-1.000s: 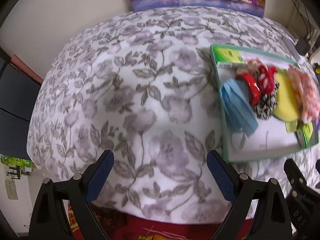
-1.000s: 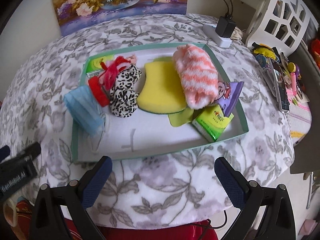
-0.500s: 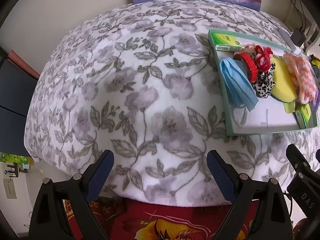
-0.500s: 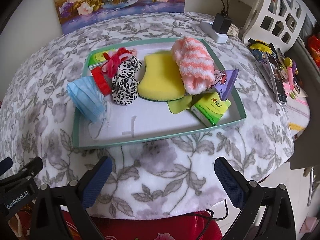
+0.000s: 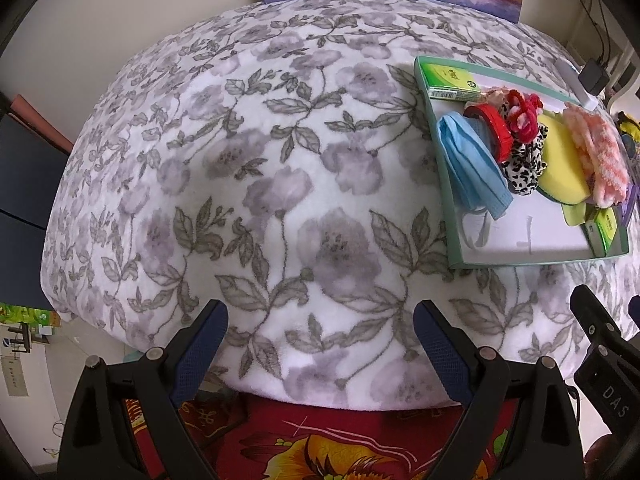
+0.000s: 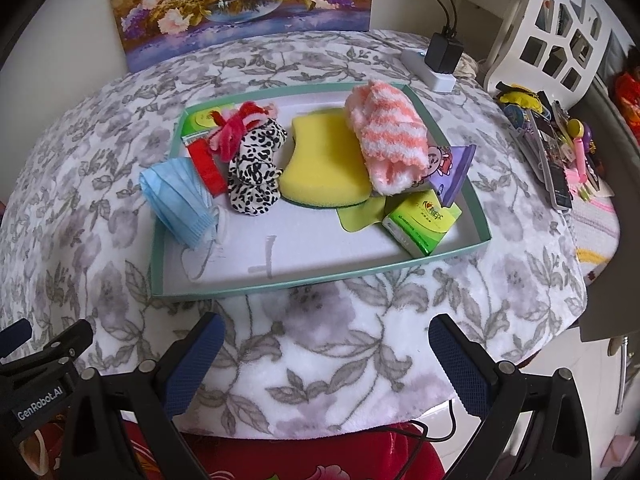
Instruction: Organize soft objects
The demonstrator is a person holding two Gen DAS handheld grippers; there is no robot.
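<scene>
A shallow green-rimmed tray (image 6: 320,274) sits on the floral blanket (image 6: 340,340). It holds a blue face mask (image 6: 176,196), a red band (image 6: 206,166), a leopard-print scrunchie (image 6: 254,172), a yellow sponge (image 6: 324,160), a pink striped fuzzy sock (image 6: 386,132) and a green tissue pack (image 6: 420,222). My right gripper (image 6: 326,354) is open and empty, just in front of the tray's near rim. My left gripper (image 5: 320,344) is open and empty over the blanket's front edge, left of the tray (image 5: 452,216), where the mask (image 5: 468,168) and sponge (image 5: 560,164) also show.
A flower painting (image 6: 240,0) leans on the wall behind. A white power strip with a black charger (image 6: 436,60) lies beyond the tray. Small items and a remote (image 6: 556,160) lie at the right edge. A white chair (image 6: 548,28) stands at the back right.
Both grippers have pulled back from the tray toward the blanket's front edge. The tray's contents have not moved.
</scene>
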